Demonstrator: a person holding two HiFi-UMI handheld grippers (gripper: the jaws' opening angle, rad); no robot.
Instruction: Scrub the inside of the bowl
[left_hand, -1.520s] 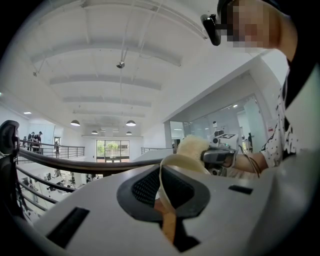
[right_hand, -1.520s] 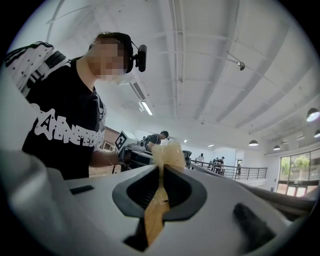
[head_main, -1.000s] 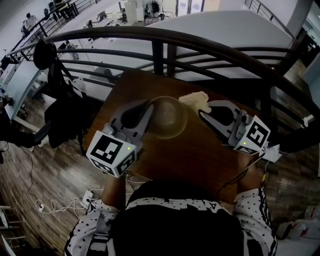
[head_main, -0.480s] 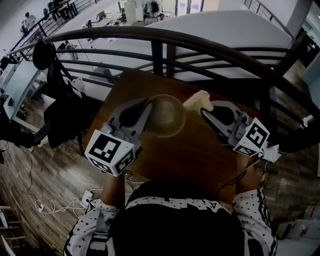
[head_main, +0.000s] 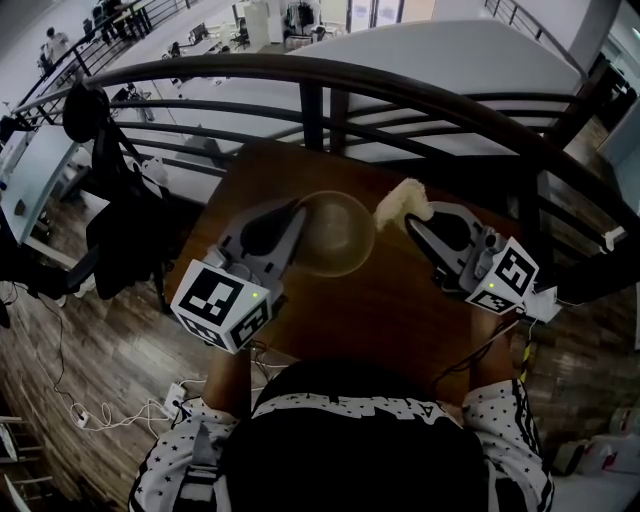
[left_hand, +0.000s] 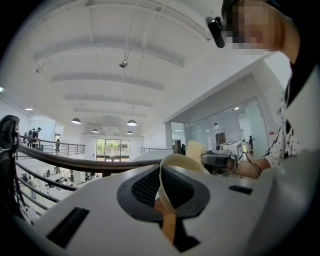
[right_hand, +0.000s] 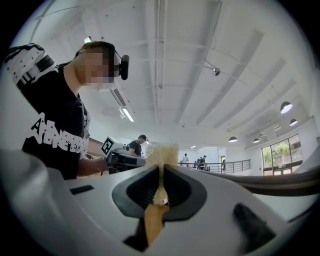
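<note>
The left tongs (head_main: 298, 215) pinch the bowl (head_main: 338, 235) rim; the right tongs (head_main: 413, 225) clamp the sponge (head_main: 399, 203) just right of it. Next, it should go inside and rub.

Jaws clamped: left gripper (head_main: 297, 212), right gripper (head_main: 410, 222).

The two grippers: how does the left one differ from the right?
The left gripper is shut on the rim of the tan bowl; the right gripper is shut on a pale, fluffy sponge. The left gripper meets the bowl at its left edge; the right gripper holds the sponge just off the bowl's right rim, apparently not inside it. Both have their jaws shut on something.
</note>
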